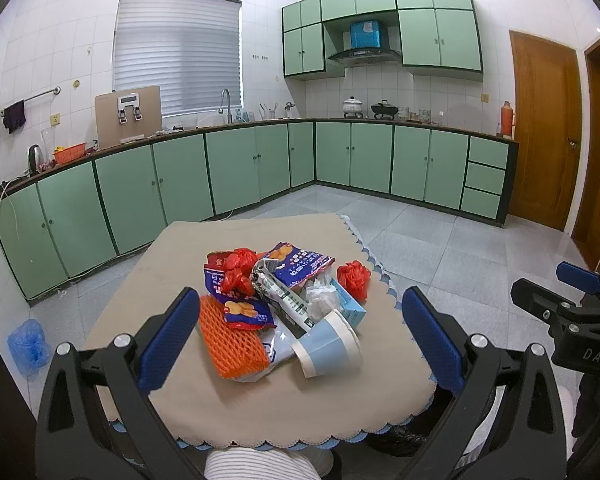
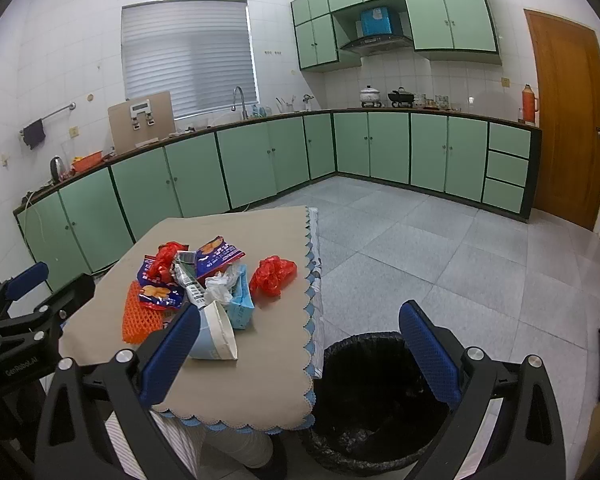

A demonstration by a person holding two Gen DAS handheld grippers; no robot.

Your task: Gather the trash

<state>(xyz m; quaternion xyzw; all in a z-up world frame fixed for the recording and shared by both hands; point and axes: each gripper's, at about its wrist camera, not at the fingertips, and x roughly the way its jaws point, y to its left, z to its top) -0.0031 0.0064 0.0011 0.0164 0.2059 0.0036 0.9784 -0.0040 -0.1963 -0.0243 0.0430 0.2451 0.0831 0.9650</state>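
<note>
Heaped mid-tabletop (image 1: 260, 412), on a beige cloth with a scalloped blue edge: one orange foam net sleeve (image 1: 230, 340), ribbed and rectangular; two crumpled red plastic bags, one (image 1: 238, 270) in the pile and one (image 1: 354, 274) lying just apart to the right; three glossy blue-and-red snack wrappers, perhaps, though overlap makes the count unsure (image 1: 300, 266); one long silver-and-green foil wrapper (image 1: 284, 298); one wad of clear crinkled plastic (image 1: 320, 300); one light-blue carton (image 1: 352, 308), flattened; one tipped paper cup (image 1: 326, 346), blue-sided with a white rim, mouth facing the near edge. On the floor beside the tabletop's right edge: one round bin (image 2: 364, 396) lined with a shiny black bag. Left gripper (image 1: 296, 340) held spread wide above the heap, blue textured pads either side, nothing between them. Right gripper (image 2: 300, 356) likewise wide apart and empty, spanning the tabletop's corner and the bin.
</note>
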